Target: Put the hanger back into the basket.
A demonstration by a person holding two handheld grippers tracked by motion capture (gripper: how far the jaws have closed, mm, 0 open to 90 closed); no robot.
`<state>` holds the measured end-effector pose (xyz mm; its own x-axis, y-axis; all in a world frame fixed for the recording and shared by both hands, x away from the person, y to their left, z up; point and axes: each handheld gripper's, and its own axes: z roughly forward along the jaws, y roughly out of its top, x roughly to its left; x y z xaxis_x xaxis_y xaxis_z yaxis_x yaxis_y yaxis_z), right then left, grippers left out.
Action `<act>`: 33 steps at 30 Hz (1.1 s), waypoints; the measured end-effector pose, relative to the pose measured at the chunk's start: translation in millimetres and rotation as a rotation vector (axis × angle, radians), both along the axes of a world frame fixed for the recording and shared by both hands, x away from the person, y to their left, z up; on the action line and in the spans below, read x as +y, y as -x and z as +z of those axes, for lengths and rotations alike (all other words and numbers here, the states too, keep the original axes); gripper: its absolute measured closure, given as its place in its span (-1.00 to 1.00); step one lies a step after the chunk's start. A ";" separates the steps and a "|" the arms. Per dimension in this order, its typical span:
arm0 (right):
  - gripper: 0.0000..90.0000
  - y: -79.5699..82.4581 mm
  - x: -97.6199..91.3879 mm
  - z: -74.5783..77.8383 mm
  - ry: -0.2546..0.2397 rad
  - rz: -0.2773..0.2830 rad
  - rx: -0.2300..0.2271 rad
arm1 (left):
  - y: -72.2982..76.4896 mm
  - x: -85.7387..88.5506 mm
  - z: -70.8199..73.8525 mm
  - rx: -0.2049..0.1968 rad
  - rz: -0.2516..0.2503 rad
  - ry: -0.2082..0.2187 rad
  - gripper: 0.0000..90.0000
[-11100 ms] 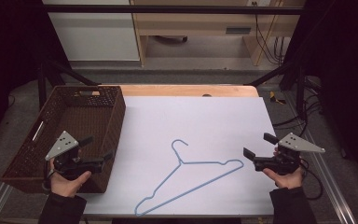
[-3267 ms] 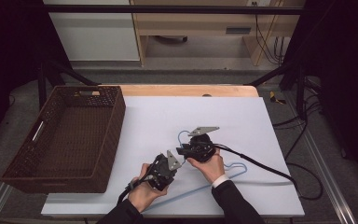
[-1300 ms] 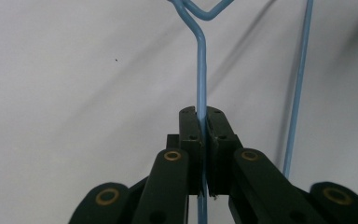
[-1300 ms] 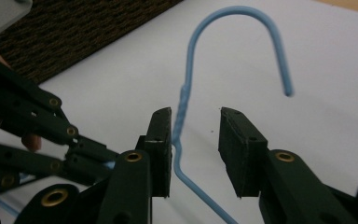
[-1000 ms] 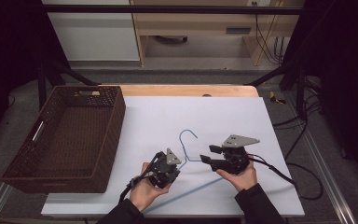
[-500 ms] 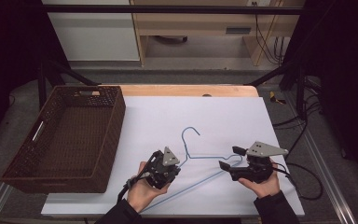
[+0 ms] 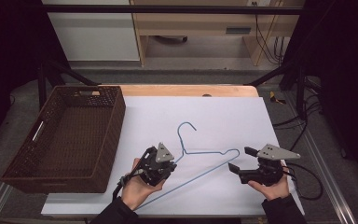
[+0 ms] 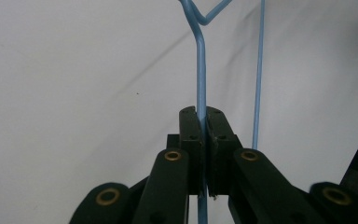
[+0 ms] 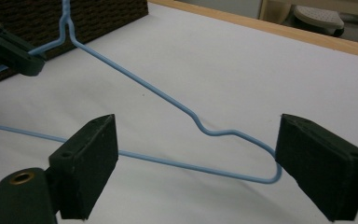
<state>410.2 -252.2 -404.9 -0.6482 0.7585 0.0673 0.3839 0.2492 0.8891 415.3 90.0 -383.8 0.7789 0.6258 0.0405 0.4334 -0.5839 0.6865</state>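
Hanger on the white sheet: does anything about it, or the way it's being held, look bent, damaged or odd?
Nothing stands out. The blue wire hanger looks intact. The left gripper is shut on one wire below the hook. The right gripper has just been opening, its fingers wide apart around the hanger's end, not pressing it.

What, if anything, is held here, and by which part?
The left gripper clamps the blue wire hanger on its sloping arm below the neck; the right gripper holds nothing.

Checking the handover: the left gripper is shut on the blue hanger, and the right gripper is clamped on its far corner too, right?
Not quite. The left gripper is shut on the hanger, but the right gripper has just been opening: in the right gripper view its jaws stand wide, with the corner between them unpressed.
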 end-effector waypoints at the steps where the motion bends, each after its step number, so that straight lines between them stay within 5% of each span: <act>1: -0.80 -0.5 -2.1 -2.0 0.013 -0.022 0.006 | -0.8 2.1 2.1 -0.002 0.000 0.001 0.94; 13: -0.93 6.7 -20.0 -6.7 0.039 -0.104 0.004 | -6.4 24.3 39.2 -0.072 0.054 0.024 0.94; 33: -0.95 4.2 -24.3 -11.2 0.015 -0.099 -0.004 | -25.5 62.2 85.6 -0.132 0.101 0.010 0.94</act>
<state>405.9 -276.5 -416.1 -0.5704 0.8197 0.0531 0.4037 0.2236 0.8871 440.8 152.2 -298.2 0.7001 0.7018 0.1319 0.3951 -0.5346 0.7470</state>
